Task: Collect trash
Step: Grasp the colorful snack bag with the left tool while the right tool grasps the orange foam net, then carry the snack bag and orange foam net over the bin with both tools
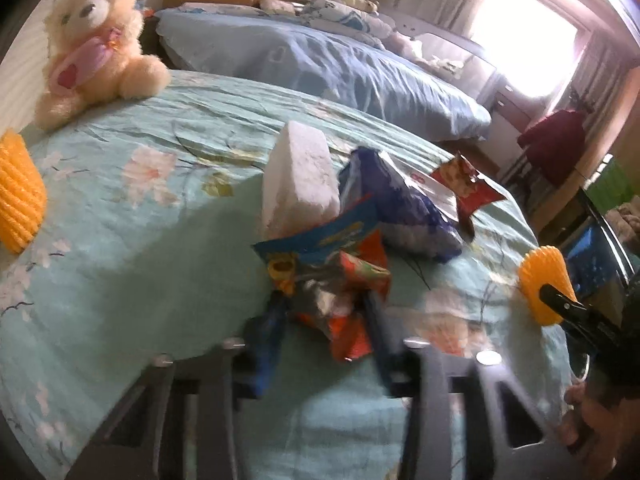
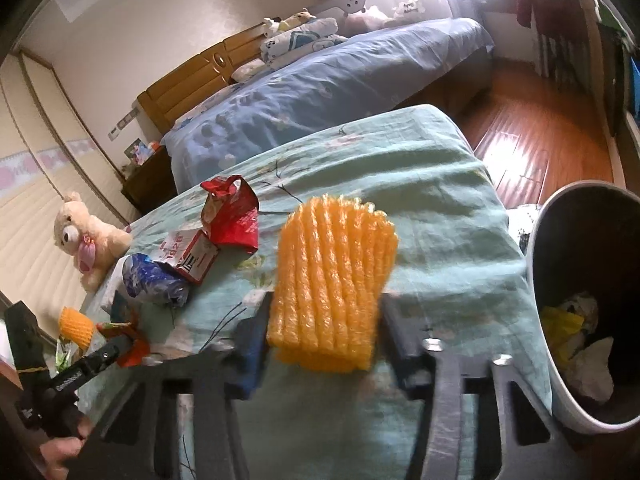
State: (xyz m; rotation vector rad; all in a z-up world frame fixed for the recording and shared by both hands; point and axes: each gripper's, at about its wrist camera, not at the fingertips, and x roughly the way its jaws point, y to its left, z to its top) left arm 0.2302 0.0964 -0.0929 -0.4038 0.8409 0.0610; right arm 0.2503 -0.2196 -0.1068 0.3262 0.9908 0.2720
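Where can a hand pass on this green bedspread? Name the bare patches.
Bare: the stretch between the teddy bear and the white foam block, and the bed's foot end toward the trash bin. Crowded: wrappers beside the block.

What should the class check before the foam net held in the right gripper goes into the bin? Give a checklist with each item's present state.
1. Right gripper grips the foam net: ok.
2. Bin within view, mouth open: ok.
3. Room left in bin above the trash already inside: ok.
4. Net already over the bin: not ok, it hangs above the bedspread.
5. Left gripper grips the snack wrapper: ok.
6. Path to bin free: cannot tell.
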